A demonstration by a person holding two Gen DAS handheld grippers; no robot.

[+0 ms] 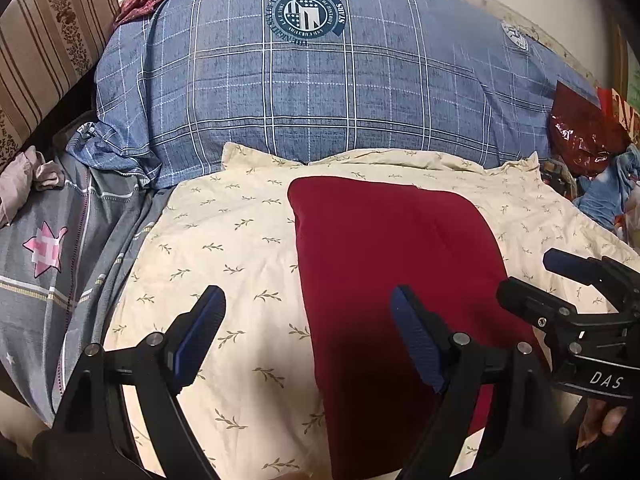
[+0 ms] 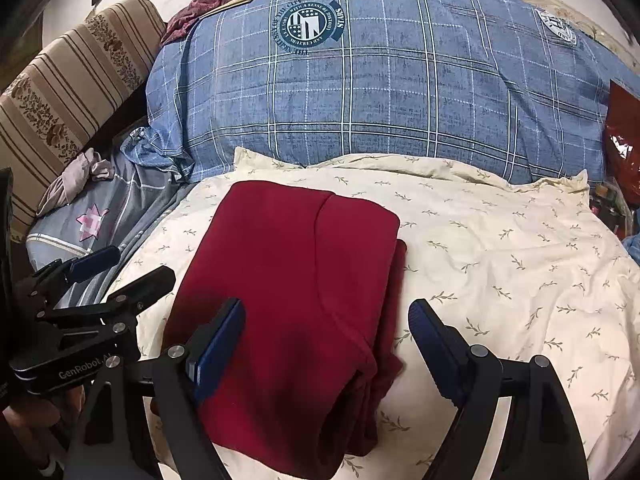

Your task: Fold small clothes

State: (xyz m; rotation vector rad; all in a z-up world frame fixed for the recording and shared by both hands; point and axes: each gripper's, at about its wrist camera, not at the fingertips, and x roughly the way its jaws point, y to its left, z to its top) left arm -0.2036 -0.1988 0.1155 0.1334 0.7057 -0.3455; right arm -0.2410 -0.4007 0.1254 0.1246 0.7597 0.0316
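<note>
Right wrist view: folded dark-red knit garment flat on cream leaf-print pillow, beneath wide-open, empty right gripper.

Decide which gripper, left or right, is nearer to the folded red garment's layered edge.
Right. The right gripper hangs open straddling the layered edge of the red garment; the left gripper, also open, straddles the garment's opposite, smooth edge, over the cream leaf-print cloth.

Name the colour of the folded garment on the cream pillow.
Dark red garment, plain; clearest in the right wrist view.
</note>
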